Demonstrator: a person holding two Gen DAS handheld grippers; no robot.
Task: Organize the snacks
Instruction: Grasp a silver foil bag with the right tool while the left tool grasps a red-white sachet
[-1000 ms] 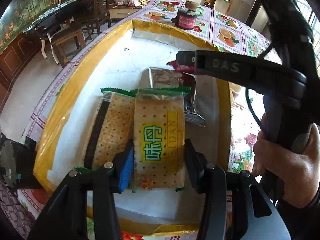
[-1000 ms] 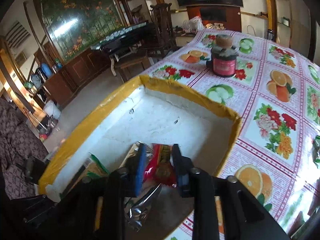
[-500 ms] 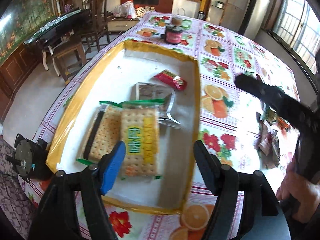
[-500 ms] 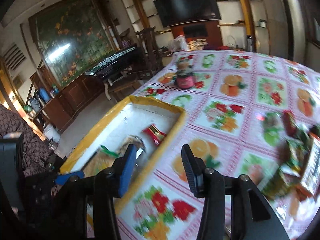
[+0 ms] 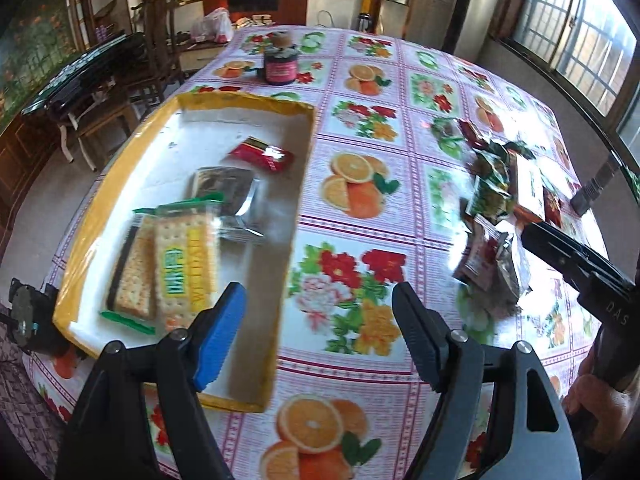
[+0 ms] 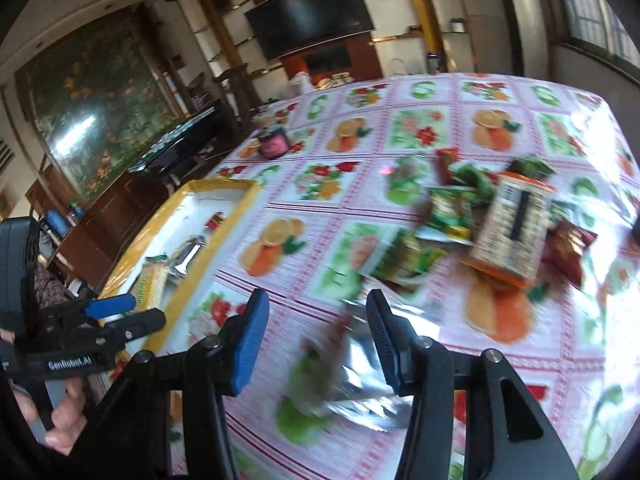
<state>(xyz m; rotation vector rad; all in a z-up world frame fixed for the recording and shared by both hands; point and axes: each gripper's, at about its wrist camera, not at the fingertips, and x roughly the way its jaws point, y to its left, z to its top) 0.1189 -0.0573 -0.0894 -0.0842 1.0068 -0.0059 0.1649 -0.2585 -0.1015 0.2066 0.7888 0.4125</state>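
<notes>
A yellow-rimmed white box [image 5: 304,152] lies on the left of the flowered tablecloth. It holds two cracker packs [image 5: 184,264], a silver pouch [image 5: 224,188] and a red packet [image 5: 260,154]. My left gripper [image 5: 318,296] hovers over the box's right rim; its jaws are opening, with nothing between them. A loose heap of snack packets [image 5: 492,196] lies to the right. My right gripper [image 6: 316,304] hangs over the near edge of that heap, jaws opening, above a blurred silver pouch [image 6: 360,364] that the pads do not press. An orange cracker pack [image 6: 512,232] and green packets [image 6: 452,208] lie further on.
A dark jar with a pink label [image 5: 280,64] stands on the cloth beyond the box. A black device [image 5: 24,316] sits at the table's near left corner. Wooden chairs and a dark table [image 5: 100,64] stand off the left edge. The left gripper [image 6: 148,310] shows in the right wrist view.
Both grippers let go inside the box and pulled back. The left released the cracker pack. The right released the red packet and swung right to the snack heap. Both jaws widened.
</notes>
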